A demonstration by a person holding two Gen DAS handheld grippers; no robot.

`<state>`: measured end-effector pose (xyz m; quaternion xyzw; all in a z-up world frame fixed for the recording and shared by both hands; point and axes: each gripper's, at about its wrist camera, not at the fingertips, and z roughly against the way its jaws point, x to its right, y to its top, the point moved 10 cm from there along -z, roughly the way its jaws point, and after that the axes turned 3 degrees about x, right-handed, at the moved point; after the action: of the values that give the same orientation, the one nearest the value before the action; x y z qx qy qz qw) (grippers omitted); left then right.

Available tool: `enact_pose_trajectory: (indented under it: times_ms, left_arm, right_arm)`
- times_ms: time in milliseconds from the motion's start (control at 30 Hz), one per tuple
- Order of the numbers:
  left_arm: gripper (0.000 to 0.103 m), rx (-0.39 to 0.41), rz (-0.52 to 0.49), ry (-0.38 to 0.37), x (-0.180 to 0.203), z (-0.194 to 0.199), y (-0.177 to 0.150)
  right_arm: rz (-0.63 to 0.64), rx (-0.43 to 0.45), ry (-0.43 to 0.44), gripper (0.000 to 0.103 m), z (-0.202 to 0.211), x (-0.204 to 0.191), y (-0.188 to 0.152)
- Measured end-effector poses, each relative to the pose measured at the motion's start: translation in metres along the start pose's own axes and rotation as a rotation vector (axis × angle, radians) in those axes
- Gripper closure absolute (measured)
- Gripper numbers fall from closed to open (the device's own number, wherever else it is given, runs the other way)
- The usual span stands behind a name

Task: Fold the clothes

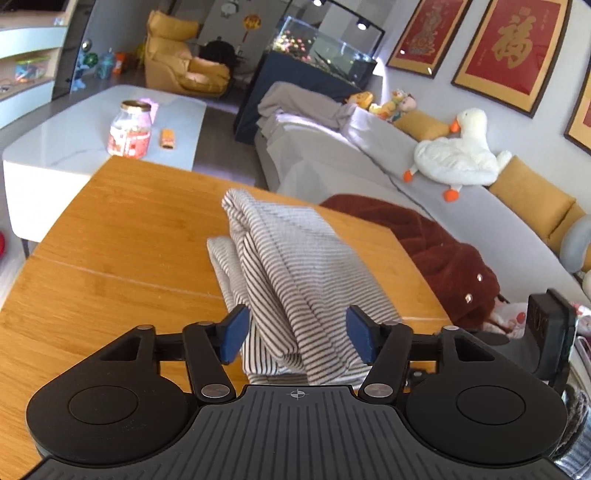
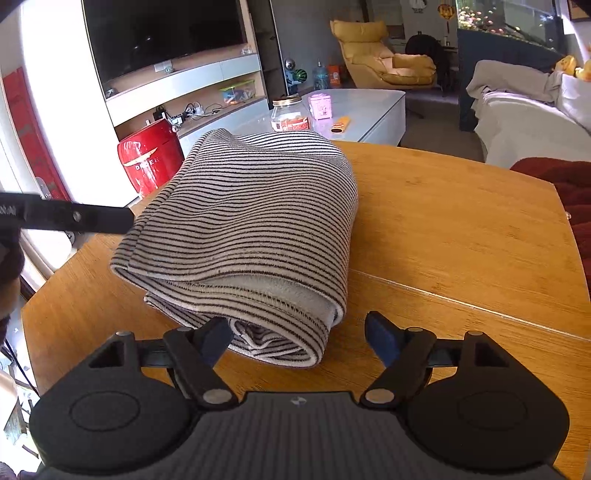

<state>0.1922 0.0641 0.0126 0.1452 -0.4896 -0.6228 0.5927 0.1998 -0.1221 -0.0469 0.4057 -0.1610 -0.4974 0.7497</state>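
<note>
A wooden table (image 2: 461, 229) carries one folded striped garment (image 2: 251, 221), lying left of its middle and reaching toward the near edge; a seam crosses the tabletop.

Beyond my wooden tabletop (image 1: 110, 236) stood a white coffee table (image 1: 74, 147) carrying a glass jar (image 1: 130, 129) with a gold lid and a small orange packet (image 1: 167, 138) beside it. A yellow armchair (image 1: 177, 55) sat farther back, near a fish tank (image 1: 325, 48). On the grey sofa (image 1: 369, 166) I saw a white plush duck (image 1: 458, 155), mustard cushions (image 1: 532, 199) and a dark red fleece garment (image 1: 424, 240). Red framed prints (image 1: 513, 48) hung on the wall. From my right-hand view, a television (image 2: 162, 33) and a red mini fridge (image 2: 149, 162) stood to the left.
</note>
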Motion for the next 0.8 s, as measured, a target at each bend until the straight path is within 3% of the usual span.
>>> enact_pose_trajectory:
  times_ms: [67, 200, 267, 333, 400, 467, 533, 600, 700, 800]
  left_arm:
    - [0.03, 0.014, -0.009, -0.015, 0.007, 0.002, 0.009]
    - [0.034, -0.046, -0.057, 0.007, 0.016, -0.029, 0.003]
    - [0.042, -0.092, -0.074, 0.018, 0.018, -0.046, -0.006]
    - [0.066, -0.099, -0.088, 0.035, 0.015, -0.054, -0.01]
    - [0.078, -0.068, -0.06, 0.025, 0.013, -0.051, -0.002]
    - [0.079, -0.033, -0.076, 0.054, 0.005, -0.048, 0.008]
    - [0.078, -0.026, -0.154, 0.168, -0.012, -0.054, 0.009]
    - [0.076, -0.061, -0.141, 0.177, -0.025, -0.062, 0.001]
    - [0.071, -0.055, -0.16, 0.178, -0.028, -0.06, 0.001]
    - [0.069, -0.059, -0.141, 0.168, -0.031, -0.061, 0.002]
  right_arm:
    - [0.001, 0.004, -0.002, 0.023, 0.001, 0.001, 0.0]
    - [-0.002, 0.011, -0.004, 0.023, 0.002, 0.002, 0.0]
    - [-0.003, 0.015, -0.004, 0.023, 0.003, 0.003, 0.001]
    - [-0.005, 0.019, -0.005, 0.023, 0.004, 0.004, 0.001]
    - [-0.006, 0.023, -0.006, 0.023, 0.004, 0.004, 0.001]
    - [-0.025, 0.03, 0.0, 0.023, 0.006, 0.007, 0.002]
    - [-0.037, 0.039, 0.015, 0.023, 0.008, 0.006, 0.005]
    - [-0.03, 0.049, 0.029, 0.023, 0.01, 0.004, 0.009]
    - [-0.035, 0.074, 0.062, 0.022, 0.016, 0.001, 0.019]
    - [-0.117, 0.125, 0.129, 0.017, 0.024, 0.005, 0.043]
